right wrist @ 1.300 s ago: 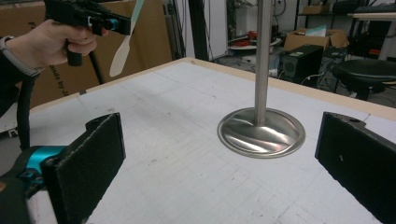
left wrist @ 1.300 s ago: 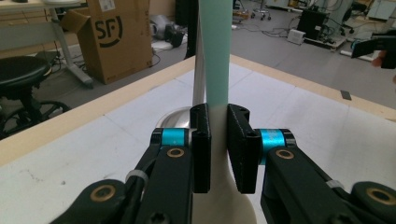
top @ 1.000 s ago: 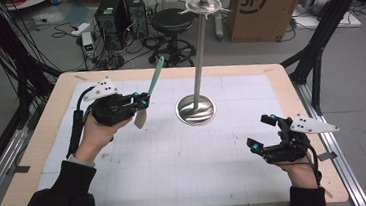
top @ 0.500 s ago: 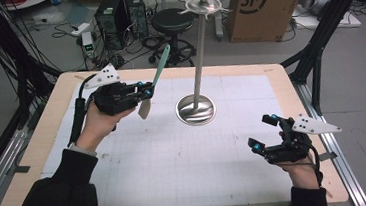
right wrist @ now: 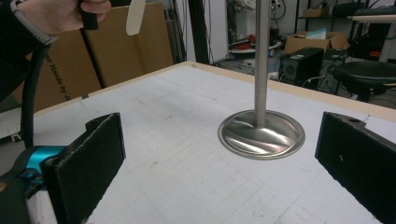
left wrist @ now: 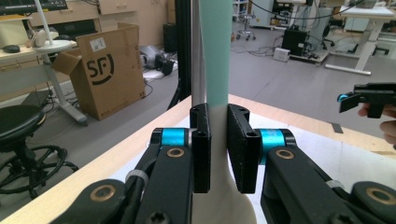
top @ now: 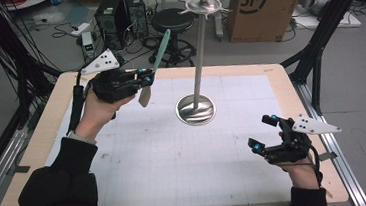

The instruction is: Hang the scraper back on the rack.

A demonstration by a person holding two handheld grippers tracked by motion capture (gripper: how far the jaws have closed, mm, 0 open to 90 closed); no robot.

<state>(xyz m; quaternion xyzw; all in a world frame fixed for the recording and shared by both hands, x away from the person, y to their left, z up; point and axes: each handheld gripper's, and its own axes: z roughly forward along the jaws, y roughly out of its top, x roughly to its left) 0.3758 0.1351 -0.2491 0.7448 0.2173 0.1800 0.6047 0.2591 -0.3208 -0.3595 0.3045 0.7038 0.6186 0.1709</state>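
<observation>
High view. Left gripper (top: 141, 80), raised above the far left of the table (top: 143, 187), pinches a spatula (top: 154, 69) at the neck where the pale blade meets the mint handle. The handle slants up and away, the blade hangs down; gripped near the middle like this, the upper end is left free, probably for hooking on the rack. Rack (top: 199, 66) — a steel pole on a round base, with a hooked crown at the top — stands at mid-table, just right of the spatula and apart from it. Right gripper (top: 266, 135) rests low at the near right edge, jaws spread, nothing between them, well clear of the work.

Left gripper view. Both pads (left wrist: 201, 149) pressed on the spatula (left wrist: 215, 51), which rises upright between them; the pole (left wrist: 198, 46) stands close behind it. Whether the handle end carries a hanging hole cannot be told — it runs out of frame.

Right gripper view. Jaws wide apart, facing the rack base (right wrist: 261, 134); the blade tip (right wrist: 135, 16) hangs at top left beside the left hand (right wrist: 60, 14).
</observation>
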